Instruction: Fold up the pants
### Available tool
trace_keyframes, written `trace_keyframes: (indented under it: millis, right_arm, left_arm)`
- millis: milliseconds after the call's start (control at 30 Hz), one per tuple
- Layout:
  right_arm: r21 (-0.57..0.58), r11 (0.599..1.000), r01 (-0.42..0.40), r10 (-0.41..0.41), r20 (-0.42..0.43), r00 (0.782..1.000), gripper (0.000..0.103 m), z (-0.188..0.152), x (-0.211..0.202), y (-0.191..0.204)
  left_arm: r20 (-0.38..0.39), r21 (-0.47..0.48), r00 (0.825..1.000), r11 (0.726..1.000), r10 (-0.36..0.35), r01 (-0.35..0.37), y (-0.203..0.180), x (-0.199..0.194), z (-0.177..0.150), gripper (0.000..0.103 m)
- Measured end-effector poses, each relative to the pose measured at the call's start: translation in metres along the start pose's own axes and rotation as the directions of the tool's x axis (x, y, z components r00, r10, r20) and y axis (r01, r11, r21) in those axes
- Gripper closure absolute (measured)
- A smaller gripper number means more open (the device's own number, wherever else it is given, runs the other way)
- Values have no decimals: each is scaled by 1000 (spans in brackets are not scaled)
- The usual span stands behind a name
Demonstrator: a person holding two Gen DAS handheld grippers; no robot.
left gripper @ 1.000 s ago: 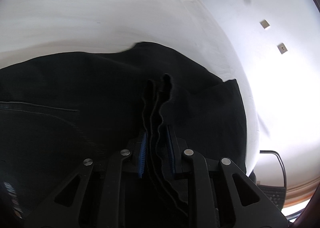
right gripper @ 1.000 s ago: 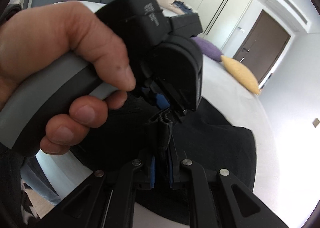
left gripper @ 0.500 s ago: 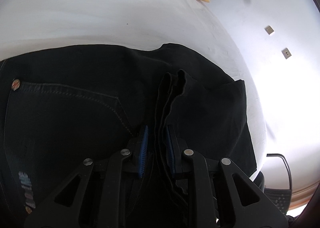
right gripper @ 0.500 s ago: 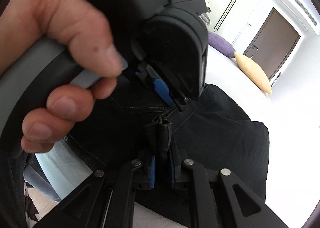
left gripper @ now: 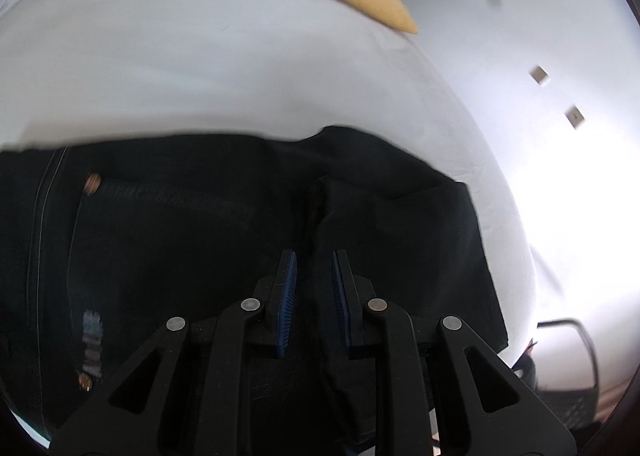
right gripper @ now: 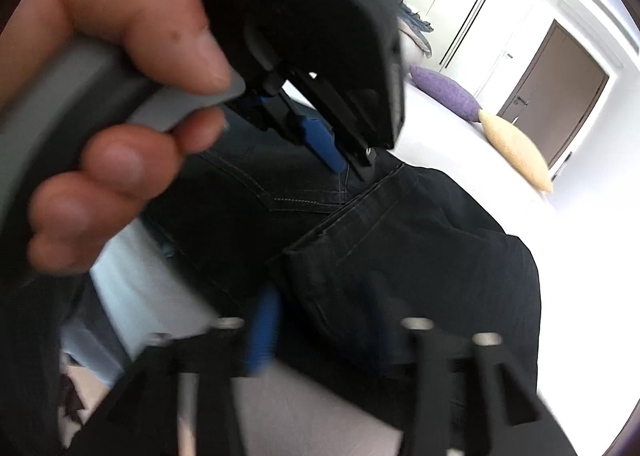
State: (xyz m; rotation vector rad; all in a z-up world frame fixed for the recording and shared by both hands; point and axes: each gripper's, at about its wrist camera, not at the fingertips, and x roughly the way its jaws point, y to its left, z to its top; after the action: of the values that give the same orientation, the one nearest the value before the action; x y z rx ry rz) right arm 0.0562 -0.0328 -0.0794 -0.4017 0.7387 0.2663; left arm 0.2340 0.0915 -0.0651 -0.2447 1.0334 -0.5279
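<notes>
Black pants (left gripper: 200, 240) lie folded on the bed (left gripper: 200, 68), left gripper (left gripper: 313, 268) apparently clamped on a fold, right gripper (right gripper: 320, 336) just opened apart; lifting one-sided could undo the fold.
</notes>
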Motion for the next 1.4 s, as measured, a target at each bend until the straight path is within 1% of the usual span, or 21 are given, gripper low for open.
trace_keyframes:
  millis: [100,133,233,333,400,533,600,733,767,867,967,1000,1067,1100,1167,1200,1233,1267,1300,1367,1400]
  right_arm:
    - [181,979,-97,93,31,995,31,-16,-28,-46]
    - [262,957,-126,124,27,992,37,-23,-33,-68]
    - [461,869,-177,191,18,982,56,-44,-34,-135]
    - [613,761,-210,227,51,972,60,-62,-29,-199]
    - [658,717,-230,241,75,968,60,-63,-24,-226]
    - [719,646,-258,283,88,955,60,-56,8,-267]
    - [746,603,-282,326,92,941,60,-47,22,-261]
    - [854,479,-203,374,10,927,61,-47,83,-271]
    - [863,473,-180,369,-8,929,61,-45,92,-267]
    - [831,535,-154,343,-47,938,60,-20,95,-248]
    - [812,568,-133,349,-91,933,45,0,100,-236]
    - [808,572,-141,359,-92,929,40,7,101,-234]
    - [802,561,-204,393,-41,919,40,19,104,-233]
    - [800,549,-242,419,-12,908,43,21,100,-233]
    - [817,535,-214,405,-26,914,63,15,109,-247]
    - [831,526,-182,384,-40,923,88,7,113,-258]
    - [859,492,-145,364,-52,930,103,-5,114,-271]
    - [896,426,-124,352,-38,935,103,-19,111,-285]
    - [914,387,-121,341,-20,940,103,-27,105,-292]
    - [911,395,-114,300,-12,954,99,-29,88,-297]
    - [895,412,-172,339,25,940,91,-25,82,-290]
  left_arm:
    - [-16,78,1000,997,-2,3,-26,13,6,85]
    - [-27,96,1000,995,-4,7,-24,17,9,85]
    - [-55,143,998,990,-2,10,-40,42,17,85]
    - [-103,204,993,978,60,-38,-49,71,22,85]
    - [-103,160,992,986,71,-54,-37,78,22,85]
    - [-71,49,997,999,10,-7,-9,66,12,86]
    - [-39,21,999,1000,13,-12,-7,57,-6,86]
    - [64,3,996,998,66,-66,-14,43,-32,86]
    - [80,-26,995,998,58,-56,-10,39,-36,86]
    - [83,-69,996,998,17,-12,0,39,-36,86]
    - [86,-54,996,998,25,-20,0,41,-36,86]
    - [92,-56,995,998,22,-17,0,40,-38,86]
    - [107,-69,994,998,12,-4,3,38,-42,86]
    - [111,-77,994,997,8,0,11,36,-42,86]
    - [114,-91,993,996,0,10,22,27,-49,86]
    - [113,-93,994,995,-10,21,27,21,-54,86]
    - [113,-92,994,996,-7,17,29,19,-53,86]
    - [110,-93,994,996,20,-10,29,16,-50,85]
    - [107,-96,994,995,30,-20,28,10,-50,85]
    - [125,-83,991,996,54,-44,21,-1,-45,85]
    - [136,-58,990,998,39,-32,13,-7,-40,85]
